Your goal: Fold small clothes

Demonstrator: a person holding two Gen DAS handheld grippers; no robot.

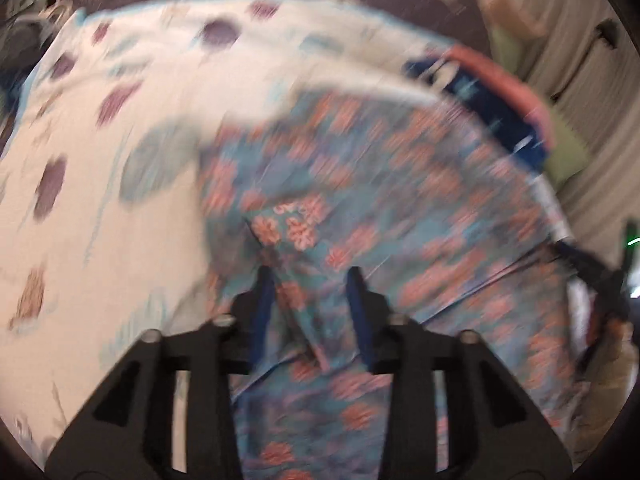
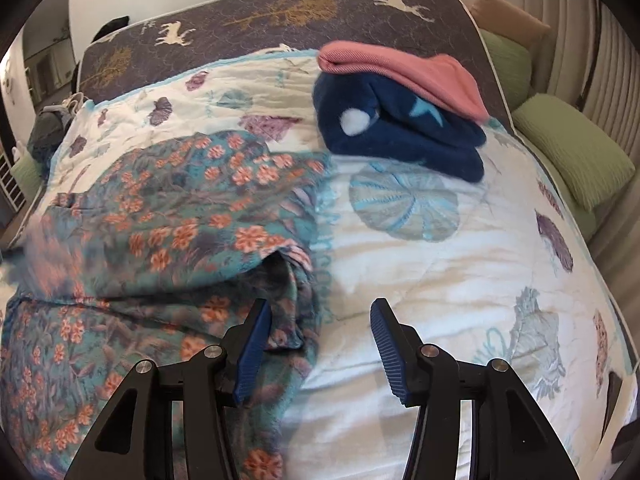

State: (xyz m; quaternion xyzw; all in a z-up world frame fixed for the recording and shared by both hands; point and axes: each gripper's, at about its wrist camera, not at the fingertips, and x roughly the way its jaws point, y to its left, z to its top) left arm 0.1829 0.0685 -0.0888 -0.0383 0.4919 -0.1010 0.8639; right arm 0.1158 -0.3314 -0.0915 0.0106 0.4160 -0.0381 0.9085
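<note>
A teal garment with orange flowers point(image 2: 168, 216) lies spread on the white quilted bedspread point(image 2: 440, 260). In the left wrist view it is motion-blurred point(image 1: 400, 220). My left gripper point(image 1: 310, 276) is open, its blue pads point(image 1: 264, 300) straddling a raised fold of the floral cloth. My right gripper point(image 2: 320, 308) is open over the garment's right edge, left pad point(image 2: 256, 332) over the cloth, right pad over the bedspread. A folded navy fleece garment point(image 2: 404, 140) with a pink folded garment point(image 2: 400, 68) on top sits at the back.
Green pillows point(image 2: 572, 152) lie along the bed's right side beside a ribbed wall. A dark deer-patterned cover point(image 2: 280, 12) spans the head of the bed. The bed's left edge drops off to the floor.
</note>
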